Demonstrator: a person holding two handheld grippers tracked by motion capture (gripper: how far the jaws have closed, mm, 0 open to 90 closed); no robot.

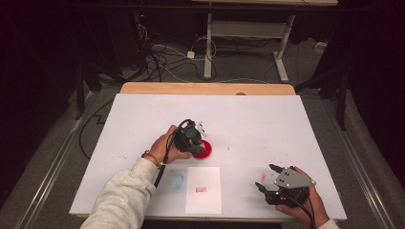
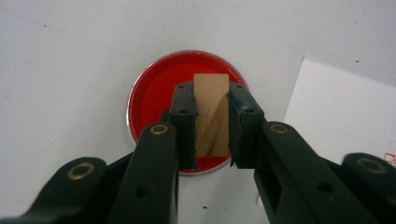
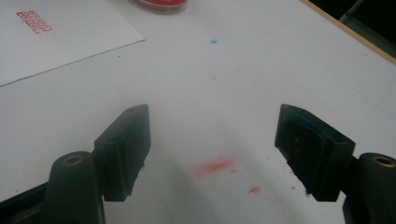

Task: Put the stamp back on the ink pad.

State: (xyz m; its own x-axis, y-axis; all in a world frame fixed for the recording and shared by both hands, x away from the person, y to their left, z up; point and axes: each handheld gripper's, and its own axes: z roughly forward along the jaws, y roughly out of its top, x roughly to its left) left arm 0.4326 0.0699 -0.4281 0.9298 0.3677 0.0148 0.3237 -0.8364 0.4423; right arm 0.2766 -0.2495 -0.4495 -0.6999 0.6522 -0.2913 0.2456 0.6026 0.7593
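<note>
Dark room, cables on the floor behind, white-covered surface [image 1: 143, 119] with a wooden far edge. Left claw [image 2: 210, 121] is clenched on a wooden stamp block [image 2: 211, 114], block upright between the pads, poised right over the red ink pad [image 2: 154, 93], a round tin with a metal rim. From the left gripper view can't tell if the stamp face is touching the ink or just above it. In the high view the left claw [image 1: 193, 140] sits over the ink pad [image 1: 204, 150], mid-surface, just beyond the sheet of paper [image 1: 204, 198]. Paper already carries one red stamp mark [image 1: 201, 189]; a pale blue ring smudge [image 1: 176, 181] lies beside it on the surface. Right claw [image 3: 215, 154] is released, jaws wide apart, nothing between them, resting near the front right corner [image 1: 274, 183], well apart from the ink pad. Red smears [image 3: 217, 165] on the surface under it.

Risks, judged from here: block looks held off-centre to the pad, toward its right half, so pressing down could ink unevenly or tip the tin. Pads grip the block's sides only; a hard push could make it slide up in the grip or tilt. Nothing pins the paper, so stamping may drag it and smear the print. Wet face carried over could add more stains.
</note>
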